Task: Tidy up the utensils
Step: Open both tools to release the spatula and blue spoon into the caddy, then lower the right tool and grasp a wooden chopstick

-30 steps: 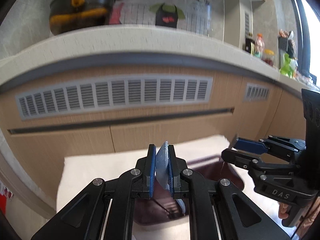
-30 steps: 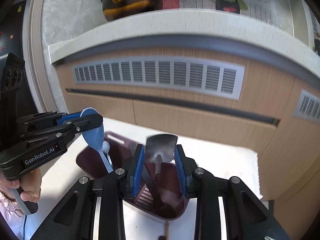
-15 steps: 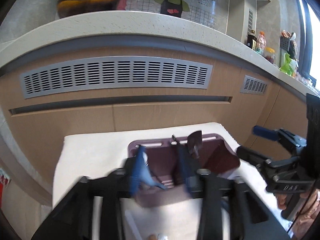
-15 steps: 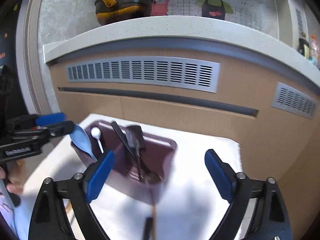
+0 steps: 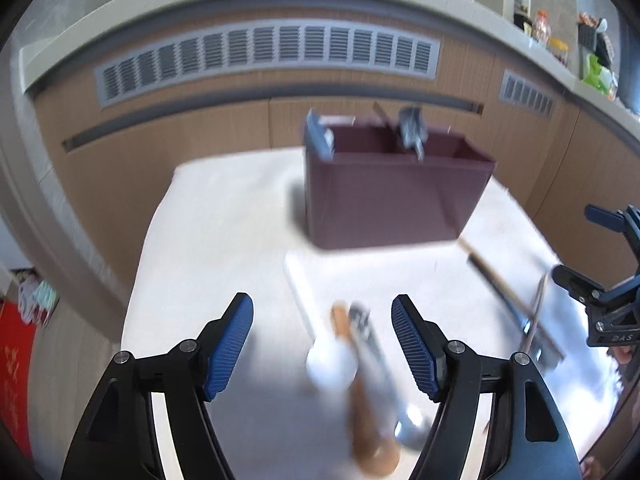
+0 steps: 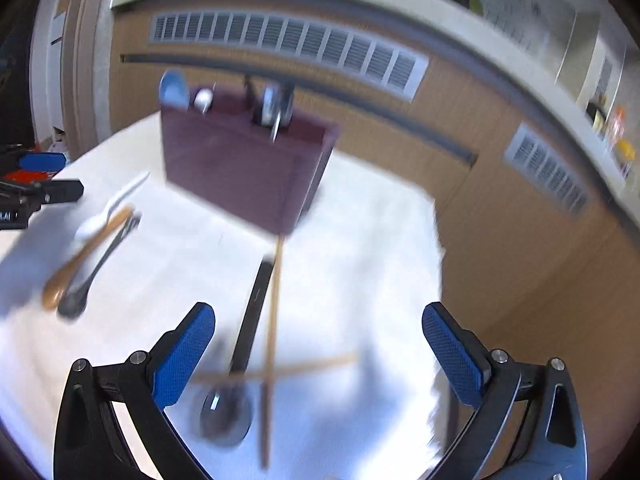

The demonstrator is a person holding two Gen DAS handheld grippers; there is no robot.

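The maroon holder (image 5: 396, 188) (image 6: 248, 164) stands on the white cloth with a blue spoon (image 5: 318, 136) (image 6: 174, 88) and a metal spatula (image 5: 412, 128) (image 6: 274, 108) in it. My left gripper (image 5: 322, 348) (image 6: 50, 176) is opening above a white spoon (image 5: 331, 364), a wooden spoon (image 5: 368, 412) and a metal fork (image 5: 368, 332), gripping none. My right gripper (image 6: 320, 356) (image 5: 580, 246) is opening wide over a black-handled spoon (image 6: 240, 344) and crossed chopsticks (image 6: 274, 320), touching neither.
The white cloth (image 5: 224, 240) (image 6: 360, 240) covers a small table in front of wooden cabinet fronts with grey vents (image 5: 264, 52). A stone counter (image 5: 560, 72) runs above, with jars at its right end. The table's right edge (image 6: 436, 240) drops off close by.
The left gripper let go of the blue spoon and the right gripper the spatula; both now stand in the holder. Both grippers opened, pulled back and sank toward the utensils lying on the cloth.
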